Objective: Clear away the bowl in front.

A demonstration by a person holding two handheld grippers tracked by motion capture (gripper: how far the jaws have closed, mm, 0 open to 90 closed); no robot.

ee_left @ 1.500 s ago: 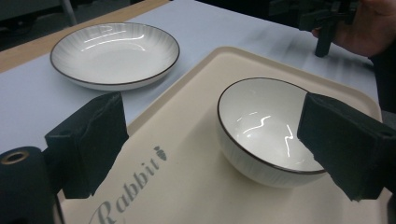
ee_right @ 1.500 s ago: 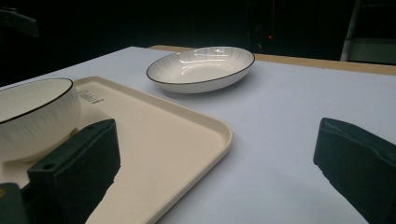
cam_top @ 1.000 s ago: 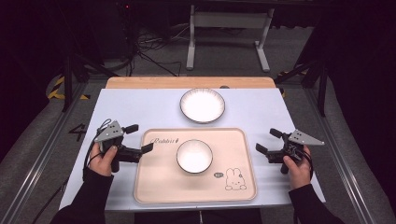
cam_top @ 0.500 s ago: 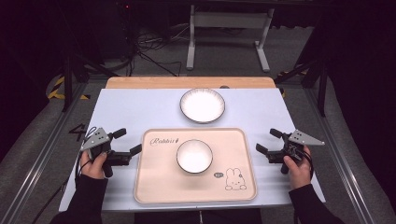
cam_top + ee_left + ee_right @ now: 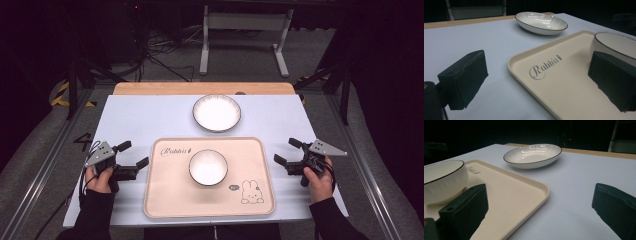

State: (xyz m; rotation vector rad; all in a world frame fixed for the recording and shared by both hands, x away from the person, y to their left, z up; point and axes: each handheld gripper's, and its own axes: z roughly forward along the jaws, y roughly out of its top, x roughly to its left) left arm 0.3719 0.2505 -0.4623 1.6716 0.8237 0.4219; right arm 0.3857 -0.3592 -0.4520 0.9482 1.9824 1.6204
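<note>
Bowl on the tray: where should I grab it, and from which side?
Grip the bowl by its thin upright rim, one jaw inside and one outside. It stands upright on the tray. The left claw is probably the easier one: it is open and already points at the bowl's left side.

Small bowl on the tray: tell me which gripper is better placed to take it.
Left, marginally. The left gripper sits open at the tray edge, one jaw nearly at the small bowl in its view. The right gripper, also open, stands off the tray.
</note>
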